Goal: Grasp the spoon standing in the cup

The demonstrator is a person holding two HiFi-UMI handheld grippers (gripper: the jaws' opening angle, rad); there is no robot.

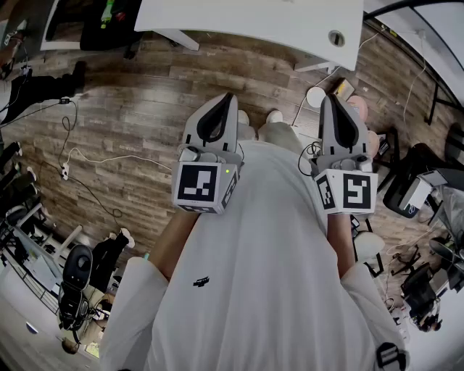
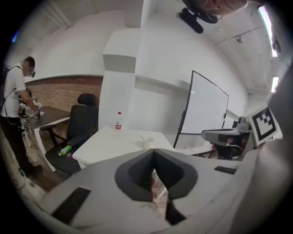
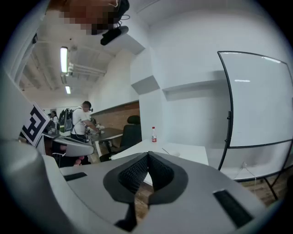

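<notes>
A white cup [image 2: 146,143] with a thin spoon [image 2: 142,137] leaning in it stands on a white table [image 2: 110,144], well ahead of me. The right gripper view shows the same cup [image 3: 173,154] and spoon [image 3: 165,150] small and far off. My left gripper [image 2: 154,151] has its jaws closed tip to tip with nothing between them, and so does my right gripper [image 3: 147,155]. In the head view I hold the left gripper [image 1: 230,96] and the right gripper [image 1: 327,98] side by side in front of my body, short of the table [image 1: 254,22].
A red-labelled bottle [image 2: 118,121] stands further back on the table. A black office chair [image 2: 84,123] with a green bottle [image 2: 64,149] on its seat is at the table's left, a whiteboard [image 2: 204,114] at its right. A person [image 2: 16,91] works at a dark desk. Cables [image 1: 80,156] cross the wooden floor.
</notes>
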